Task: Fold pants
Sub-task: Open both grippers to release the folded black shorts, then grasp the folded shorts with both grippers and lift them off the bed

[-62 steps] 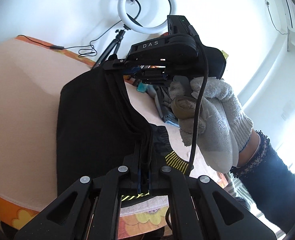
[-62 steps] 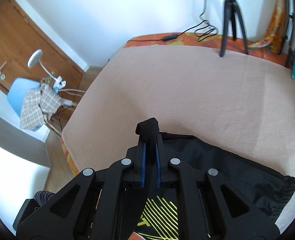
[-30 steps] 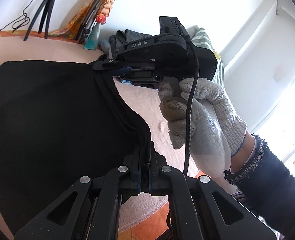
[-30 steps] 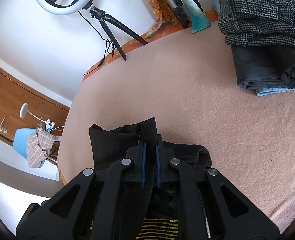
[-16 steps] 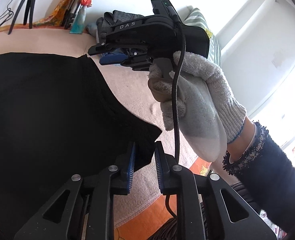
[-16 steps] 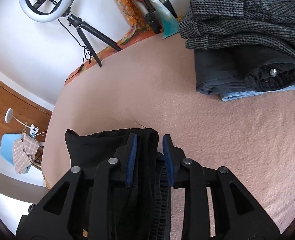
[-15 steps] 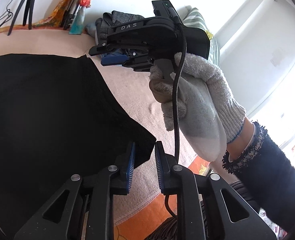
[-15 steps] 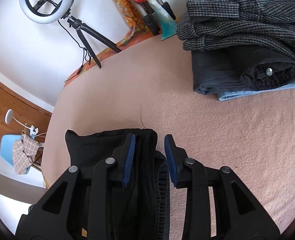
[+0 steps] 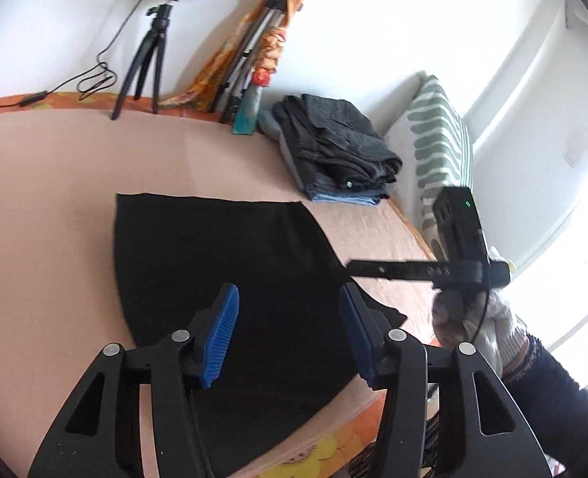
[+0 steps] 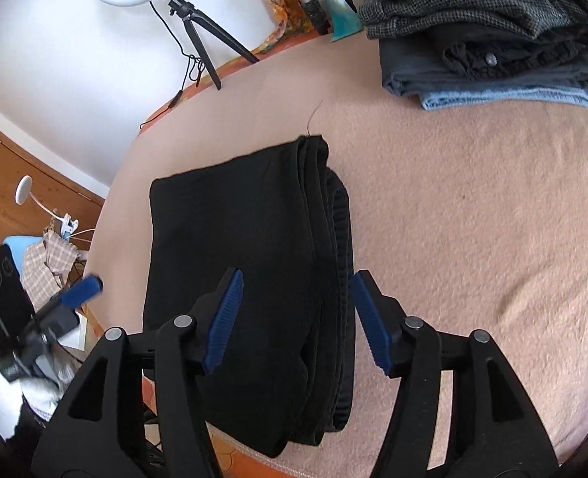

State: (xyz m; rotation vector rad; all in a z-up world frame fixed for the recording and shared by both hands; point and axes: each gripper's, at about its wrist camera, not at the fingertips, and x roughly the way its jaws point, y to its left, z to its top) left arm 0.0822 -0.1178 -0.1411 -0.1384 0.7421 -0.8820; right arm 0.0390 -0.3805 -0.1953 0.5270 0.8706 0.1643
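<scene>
The black pants (image 9: pixel 222 263) lie folded flat in a rectangle on the pink bed cover (image 9: pixel 46 183); in the right wrist view the pants (image 10: pixel 234 239) show stacked layers along their right edge. My left gripper (image 9: pixel 288 318) is wide open and empty, raised above the pants' near part. My right gripper (image 10: pixel 295 304) is wide open and empty, raised above the pants' near right edge. The right gripper also shows in the left wrist view (image 9: pixel 413 269), held by a gloved hand off the bed's right side.
A stack of folded dark and denim clothes (image 9: pixel 333 155) sits at the far right of the bed, also in the right wrist view (image 10: pixel 489 36). A ring light on a tripod (image 9: pixel 150 51) stands at the far edge. A striped pillow (image 9: pixel 441 143) leans at the right.
Both grippers had held the pants' edge, laid it down and let go. They have since opened wide and pulled back and up from the folded pants.
</scene>
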